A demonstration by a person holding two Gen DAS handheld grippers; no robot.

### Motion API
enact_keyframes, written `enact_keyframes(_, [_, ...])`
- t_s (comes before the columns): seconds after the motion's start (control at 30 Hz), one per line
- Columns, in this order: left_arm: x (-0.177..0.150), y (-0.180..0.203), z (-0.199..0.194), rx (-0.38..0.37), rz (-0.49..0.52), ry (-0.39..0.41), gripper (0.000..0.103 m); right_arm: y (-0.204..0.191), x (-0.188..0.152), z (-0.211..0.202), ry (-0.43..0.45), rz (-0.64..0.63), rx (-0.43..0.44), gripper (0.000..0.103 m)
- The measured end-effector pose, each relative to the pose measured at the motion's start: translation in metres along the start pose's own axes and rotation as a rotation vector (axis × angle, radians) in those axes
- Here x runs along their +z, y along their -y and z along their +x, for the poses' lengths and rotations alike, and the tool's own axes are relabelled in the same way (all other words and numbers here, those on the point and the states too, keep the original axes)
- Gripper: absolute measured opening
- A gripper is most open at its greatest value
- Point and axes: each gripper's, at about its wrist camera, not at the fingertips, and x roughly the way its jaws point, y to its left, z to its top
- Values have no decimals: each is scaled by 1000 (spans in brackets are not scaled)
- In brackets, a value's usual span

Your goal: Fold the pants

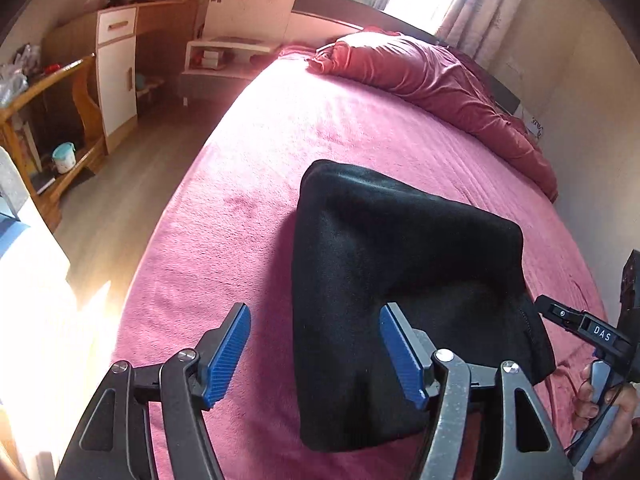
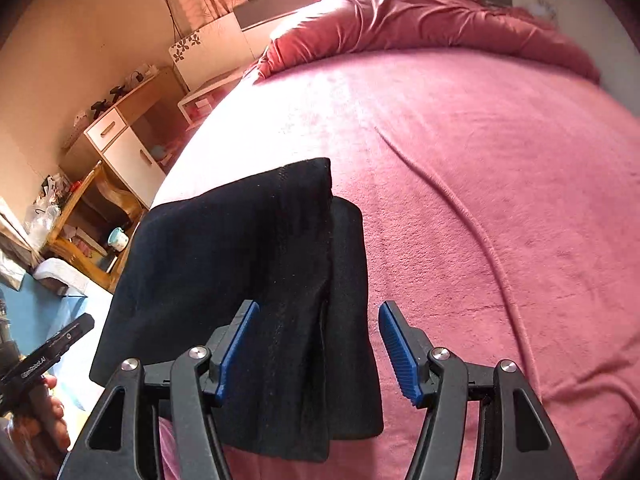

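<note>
- The black, soft-knit pants (image 1: 384,280), folded into a compact stack, are seen lying on the pink fleece bed cover (image 1: 248,200), near its front edge.
- The left gripper (image 1: 316,356) is held above the stack's left edge, its blue ribbed pads (image 1: 226,356) spread wide with nothing between them; one pad is over the cover, the other over the black cloth.
- The right gripper (image 2: 320,354) is likewise spread wide and holds nothing; it is poised over the stack's right edge, where a lower layer (image 2: 352,300) is shown jutting out from under the upper fold.
- A long ridge-like crease (image 2: 460,208) is seen in the cover to the right of the pants.
- A crumpled red quilt (image 1: 432,84) is bunched along the headboard, well beyond the pants.
- To the left of the bed, a white-and-wood cabinet (image 1: 116,76) and a wooden shelf unit (image 1: 60,120) with a pale cup (image 1: 63,157) are seen on a wooden floor.
- No obstruction is seen between the grippers and the pants.
</note>
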Motion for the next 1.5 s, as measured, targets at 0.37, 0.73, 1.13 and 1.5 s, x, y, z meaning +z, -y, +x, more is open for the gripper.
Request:
enact_keyframes(0.37, [-33, 23, -45, 117, 65, 87, 69, -44, -54, -55, 84, -59, -51, 67])
enact_keyframes(0.73, [-67, 34, -91, 157, 65, 166, 69, -72, -98, -78, 123, -71, -128, 72])
enact_keyframes(1.13, [-87, 54, -118, 137, 87, 204, 74, -86, -115, -107, 174, -102, -170, 74])
enact_keyframes(1.5, [-92, 64, -129, 178, 107, 258, 74, -84, -122, -124, 204, -97, -191, 74])
